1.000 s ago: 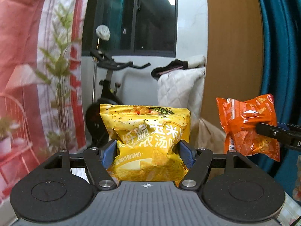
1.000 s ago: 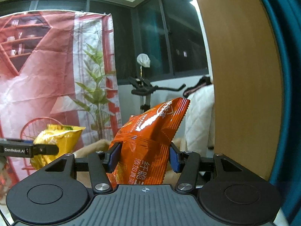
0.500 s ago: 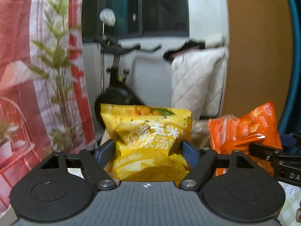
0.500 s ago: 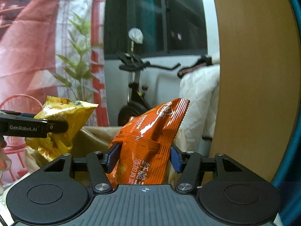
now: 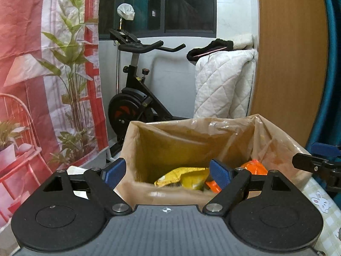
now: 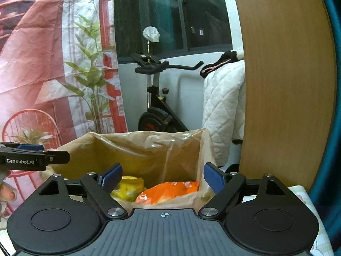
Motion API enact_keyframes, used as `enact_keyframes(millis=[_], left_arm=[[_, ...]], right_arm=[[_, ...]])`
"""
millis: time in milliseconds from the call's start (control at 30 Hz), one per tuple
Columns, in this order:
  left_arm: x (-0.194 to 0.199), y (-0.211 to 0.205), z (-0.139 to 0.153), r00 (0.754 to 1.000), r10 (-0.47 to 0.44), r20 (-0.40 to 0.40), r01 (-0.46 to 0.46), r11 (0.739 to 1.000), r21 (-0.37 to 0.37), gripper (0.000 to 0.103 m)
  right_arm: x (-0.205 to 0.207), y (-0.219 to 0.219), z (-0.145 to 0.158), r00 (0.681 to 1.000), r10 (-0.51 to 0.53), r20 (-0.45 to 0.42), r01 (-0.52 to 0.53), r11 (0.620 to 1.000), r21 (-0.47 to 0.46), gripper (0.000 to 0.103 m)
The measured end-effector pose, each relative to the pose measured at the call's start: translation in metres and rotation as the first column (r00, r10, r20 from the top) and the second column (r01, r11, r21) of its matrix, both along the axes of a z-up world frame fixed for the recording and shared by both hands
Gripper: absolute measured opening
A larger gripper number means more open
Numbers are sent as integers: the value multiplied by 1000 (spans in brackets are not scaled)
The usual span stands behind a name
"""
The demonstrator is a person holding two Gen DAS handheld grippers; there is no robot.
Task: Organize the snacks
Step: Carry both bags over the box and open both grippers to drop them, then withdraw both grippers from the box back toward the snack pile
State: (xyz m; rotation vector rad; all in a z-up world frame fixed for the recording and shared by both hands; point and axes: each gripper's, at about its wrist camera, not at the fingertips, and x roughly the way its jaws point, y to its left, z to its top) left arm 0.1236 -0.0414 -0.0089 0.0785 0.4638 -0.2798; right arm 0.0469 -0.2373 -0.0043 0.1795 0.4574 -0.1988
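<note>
A brown box lined with clear plastic [image 5: 191, 140] [image 6: 149, 149] stands right in front of both grippers. Inside it lie a yellow snack bag [image 5: 183, 177] [image 6: 127, 186] and an orange snack bag [image 5: 254, 167] [image 6: 170, 191]. My left gripper [image 5: 167, 170] hangs over the box's near edge, its jaws opening with nothing held between them. Beside it, my right gripper [image 6: 163, 176] hovers over the same edge, jaws opening too, and the pads touch nothing. Each gripper's finger shows at the side of the other's view.
An exercise bike [image 5: 136, 98] and a white quilt [image 5: 223, 85] stand behind the box. A red printed backdrop [image 5: 42, 64] hangs at the left, a wooden panel [image 5: 287, 53] and teal curtain at the right. A checked cloth [image 5: 319, 202] covers the surface.
Both grippers came down toward the box and spread their jaws. The yellow bag left the left gripper and the orange bag left the right; both now lie inside the box.
</note>
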Motion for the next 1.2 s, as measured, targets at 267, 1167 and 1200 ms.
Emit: enact_keyframes(millis=[267, 1167, 1200], left_arm=[[-42, 22, 0, 1000, -8, 4, 8, 1000, -16, 87], [-120, 59, -56, 997, 33, -73, -37, 998, -48, 87], [-121, 58, -59, 996, 29, -80, -33, 998, -53, 87]], right_arm=[[-34, 17, 3, 1000, 11, 13, -11, 999, 30, 87], [-135, 52, -62, 995, -94, -18, 95, 987, 126, 91], [-139, 51, -66, 995, -102, -24, 104, 986, 131, 89]])
